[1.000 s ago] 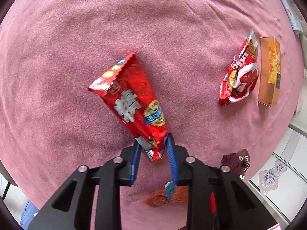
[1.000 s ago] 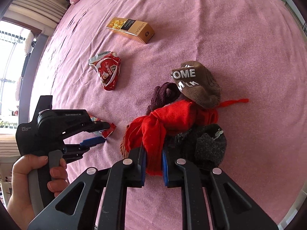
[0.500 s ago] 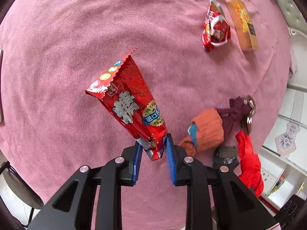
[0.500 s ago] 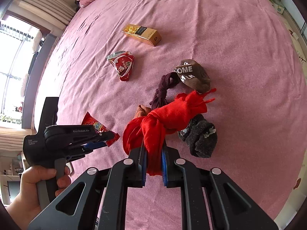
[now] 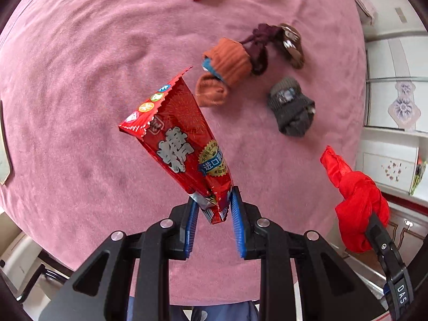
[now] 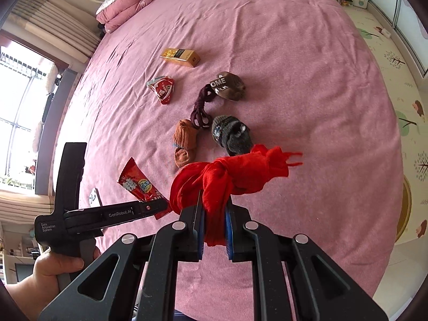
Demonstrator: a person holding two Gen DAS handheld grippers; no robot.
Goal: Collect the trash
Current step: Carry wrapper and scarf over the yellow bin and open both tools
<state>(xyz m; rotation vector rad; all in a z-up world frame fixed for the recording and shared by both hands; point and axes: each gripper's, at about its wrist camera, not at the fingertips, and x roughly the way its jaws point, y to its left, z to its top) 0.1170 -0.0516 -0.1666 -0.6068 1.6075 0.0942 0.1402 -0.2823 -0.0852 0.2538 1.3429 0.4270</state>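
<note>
Now left gripper (image 5: 214, 211) jaws clenched on red snack wrapper (image 5: 182, 144), lifted above pink bed (image 5: 80, 80). Right gripper (image 6: 214, 211) jaws grasp knotted red cloth (image 6: 230, 176). Socks (image 6: 231, 133) at 12 o'clock.

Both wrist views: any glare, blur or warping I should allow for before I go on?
Left wrist view: sharp, evenly lit; the red candy wrapper shows mild foil sheen, its print still readable; the bedspread bulges with fisheye warping. Right wrist view: the window is blown out; the red cloth is sharp, its loose threads slightly smeared.
</note>
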